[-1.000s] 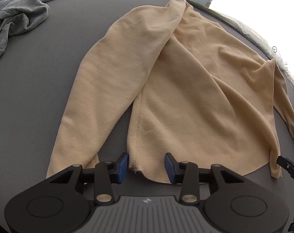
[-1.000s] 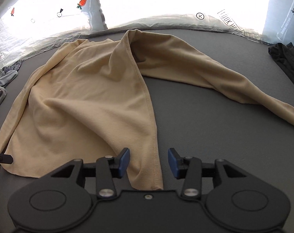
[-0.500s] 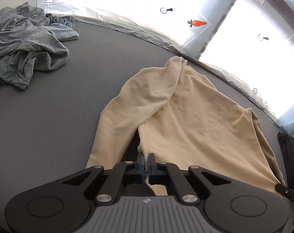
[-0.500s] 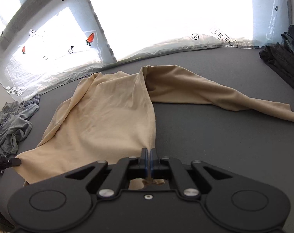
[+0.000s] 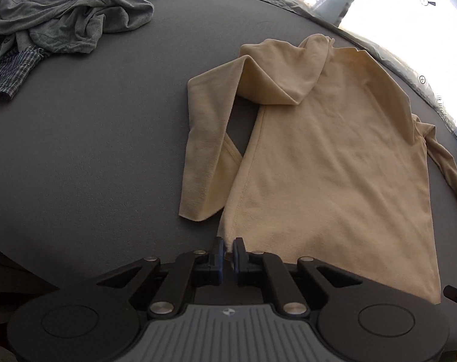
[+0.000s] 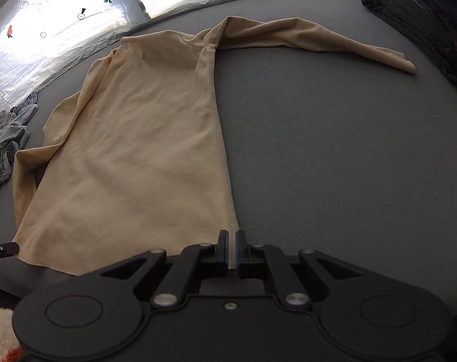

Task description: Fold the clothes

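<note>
Left gripper [image 5: 226,252]: seen nearest in the left wrist view; its jaws have just been opening by a little, and a narrow gap is shown between the blue pads, with the hem corner of the shirt lying in that gap. Whether the pads press on the cloth cannot be told.
Right gripper [image 6: 231,249]: its jaws have likewise just been easing apart; a thin slit is seen between the pads, right at the other hem corner. No cloth is clearly shown inside the slit, so a grip cannot be told.
Beige long-sleeved shirt [image 5: 328,157]: spread flat on the grey table [image 5: 92,150], hem toward the grippers, collar at the far edge.
Left sleeve [image 5: 204,138]: bent at the elbow and laid alongside the body, its cuff resting near the hem.
Right sleeve [image 6: 318,42]: stretched out sideways from the shoulder, apart from the body.
Grey garment heap [image 5: 65,15]: bunched at the far left of the table, with a checked cloth [image 5: 11,72] beside it.
Dark clothes [image 6: 424,15]: piled at the far right edge.
Backdrop [image 6: 62,15]: a bright sheet printed with carrots and arrows is seen beyond the table.
</note>
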Available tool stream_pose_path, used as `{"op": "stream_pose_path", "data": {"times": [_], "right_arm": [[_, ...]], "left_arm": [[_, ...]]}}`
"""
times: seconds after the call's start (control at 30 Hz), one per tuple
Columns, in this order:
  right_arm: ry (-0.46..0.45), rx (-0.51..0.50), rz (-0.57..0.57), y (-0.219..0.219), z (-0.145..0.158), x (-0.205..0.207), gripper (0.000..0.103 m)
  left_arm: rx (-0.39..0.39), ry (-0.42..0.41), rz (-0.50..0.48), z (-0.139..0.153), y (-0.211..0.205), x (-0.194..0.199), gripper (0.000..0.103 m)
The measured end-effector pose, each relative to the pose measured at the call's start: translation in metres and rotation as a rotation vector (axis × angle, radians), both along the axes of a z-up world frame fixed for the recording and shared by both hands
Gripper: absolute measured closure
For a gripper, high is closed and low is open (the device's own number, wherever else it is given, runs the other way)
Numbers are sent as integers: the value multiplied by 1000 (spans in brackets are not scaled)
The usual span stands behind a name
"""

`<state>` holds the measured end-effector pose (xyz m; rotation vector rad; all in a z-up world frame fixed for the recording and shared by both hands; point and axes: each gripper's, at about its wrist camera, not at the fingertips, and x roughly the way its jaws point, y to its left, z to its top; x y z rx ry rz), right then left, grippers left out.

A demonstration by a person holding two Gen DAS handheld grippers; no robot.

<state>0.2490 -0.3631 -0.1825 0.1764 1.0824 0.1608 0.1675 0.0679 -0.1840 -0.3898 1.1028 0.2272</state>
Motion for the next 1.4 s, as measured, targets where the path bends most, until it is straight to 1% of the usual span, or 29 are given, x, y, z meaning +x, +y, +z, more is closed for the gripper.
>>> {"op": "stream_pose_path", "data": {"times": [0.03,0.07,0.13,0.17,0.2,0.23,0.27,0.33,0.4,0.5,0.57,0.6,0.63,0.67,0.7,0.77,0.83,0.9,0.97,1.03,1.1,1.13,1.2,1.27,1.33,1.4], "right_arm": [[-17,-7,-11,0,3,1,78],[-42,-21,-18,2,7,3,66],[-87,-51,-21,7,13,9,60],[-104,-68,-15,11,14,13,53],[-110,-88,-9,17,14,17,48],[-115,-109,-3,23,13,22,37],[-117,-124,4,29,11,25,29],[-122,-167,27,47,3,33,23],[-115,-199,50,64,-7,39,20],[-88,-223,84,87,-21,45,17],[-72,-244,101,102,-30,48,14],[-63,-255,107,109,-34,48,13],[-49,-264,110,115,-38,49,13],[-37,-273,105,119,-42,49,13],[-27,-282,99,124,-45,49,12],[-18,-288,73,128,-47,48,10],[-6,-285,37,130,-48,49,8],[8,-279,0,131,-50,50,6],[17,-276,-27,132,-51,50,5],[22,-280,-45,135,-51,50,4],[25,-290,-51,137,-51,49,4],[26,-296,-52,138,-51,50,4],[28,-305,-57,139,-51,49,4],[31,-309,-67,140,-51,49,4],[35,-309,-77,140,-51,49,4],[38,-312,-81,140,-50,49,4]], "left_arm": [[16,-13,-13,2,1,1,88],[37,-23,-28,5,1,4,86],[84,-32,-53,8,3,13,72],[101,-35,-61,9,5,17,70],[112,-38,-67,9,7,21,63],[121,-40,-74,8,9,27,60],[127,-39,-82,7,11,34,59],[143,-33,-107,2,15,52,51],[167,-17,-130,-6,19,67,49],[193,6,-156,-16,27,90,49],[182,-3,-167,-19,35,102,49],[175,-24,-171,-19,40,106,52],[170,-50,-173,-16,46,110,68],[163,-66,-173,-13,52,114,80],[152,-80,-164,-9,59,117,97],[120,-126,-120,3,80,121,97],[89,-167,-44,17,107,125,98],[80,-201,57,30,139,129,98],[86,-219,194,39,177,136,97],[92,-197,327,38,213,144,90],[130,-167,396,34,239,149,90],[154,-151,420,32,251,151,86],[164,-141,425,29,262,146,82],[160,-138,413,25,266,138,74],[163,-136,395,22,268,129,61],[189,-134,356,17,263,115,57]]}}
